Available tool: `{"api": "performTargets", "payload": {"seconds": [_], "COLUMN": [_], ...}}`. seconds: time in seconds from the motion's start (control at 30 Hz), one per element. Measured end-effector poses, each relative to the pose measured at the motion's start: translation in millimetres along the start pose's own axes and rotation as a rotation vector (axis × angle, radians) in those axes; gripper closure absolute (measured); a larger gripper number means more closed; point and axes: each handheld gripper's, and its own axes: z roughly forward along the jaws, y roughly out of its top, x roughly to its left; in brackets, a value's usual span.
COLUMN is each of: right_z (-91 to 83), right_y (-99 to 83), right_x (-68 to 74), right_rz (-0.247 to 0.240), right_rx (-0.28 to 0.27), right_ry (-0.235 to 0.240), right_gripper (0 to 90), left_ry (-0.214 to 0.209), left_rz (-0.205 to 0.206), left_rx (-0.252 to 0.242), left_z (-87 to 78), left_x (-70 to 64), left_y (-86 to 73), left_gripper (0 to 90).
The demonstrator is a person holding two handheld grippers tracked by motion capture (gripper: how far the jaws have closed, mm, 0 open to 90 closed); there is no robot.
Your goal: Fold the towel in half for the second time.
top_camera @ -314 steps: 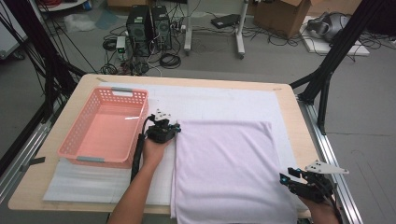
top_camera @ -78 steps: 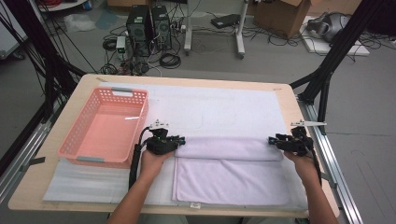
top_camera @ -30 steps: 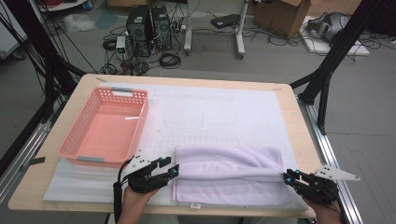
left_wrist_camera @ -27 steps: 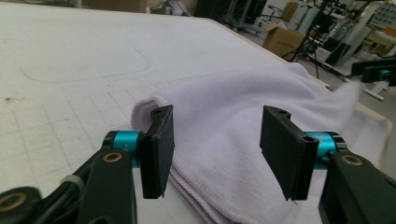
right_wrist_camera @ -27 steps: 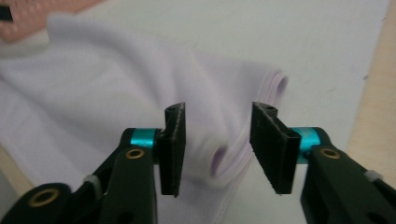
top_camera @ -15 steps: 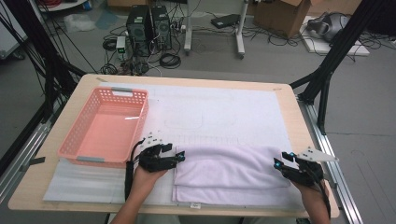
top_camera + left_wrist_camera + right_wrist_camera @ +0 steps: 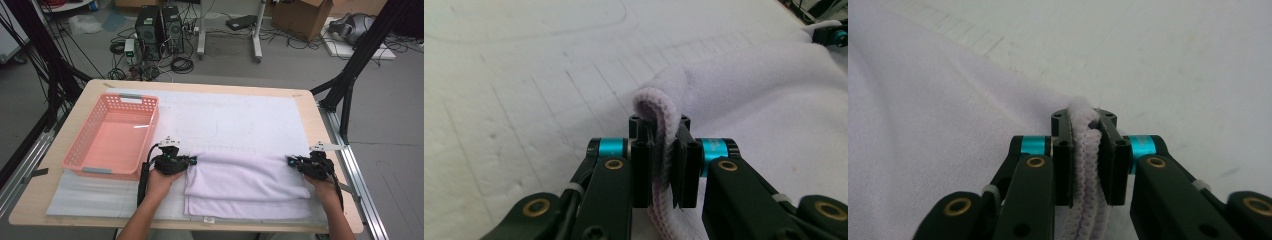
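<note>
Lavender towel (image 7: pixel 247 182) is lying folded on the white padded mat (image 7: pixel 235 117) at the near side of the wooden surface (image 7: pixel 90 89), and you are holding it at both ends. Your left tool (image 7: pixel 189 161) is pinching the towel's left corner, and in the left gripper view the doubled hem is sitting clamped between that tool's (image 7: pixel 663 165) two black jaws, which are closed down tight on the cloth. Your right tool (image 7: pixel 291 162) is doing the same at the towel's far right corner, and the right gripper view is showing its (image 7: pixel 1089 162) jaws squeezed onto a stacked edge of fabric (image 7: pixel 923 125). Both tools are sitting level with each other along the towel's upper fold, well apart, with the cloth spanning between them. Off to the left, the pink basket (image 7: pixel 80 145) is standing on the surface, just beside your left hand (image 7: pixel 161 181).
</note>
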Motion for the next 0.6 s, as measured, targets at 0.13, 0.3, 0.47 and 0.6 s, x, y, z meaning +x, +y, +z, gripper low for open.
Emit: {"api": "performTargets", "payload": {"seconds": [0.13,0.3,0.47,0.6], "right_z": [0.7,15.0,25.9,37.6], "right_y": [5.7,22.3,41.2,48.7], "right_x": [-5.8,-5.8,-7.4,-7.4], "right_rz": [0.048,0.02,0.028,0.037], "right_rx": [-0.109,-0.096,-0.103,-0.075], "right_ry": [-0.052,-0.123,-0.161,-0.184], "right_gripper": [80.2,80.2,80.0,77.0], "left_ry": [0.034,0.086,0.139,0.155], "left_rz": [-0.018,0.009,-0.001,-0.02], "left_rx": [-0.017,-0.045,-0.062,-0.03], "left_z": [3.5,11.4,24.4,29.0], "left_x": [7.2,13.1,25.3,28.7], "left_y": [9.0,34.5,42.3,36.5], "left_gripper": [81.7,81.8,81.7,70.4]}}
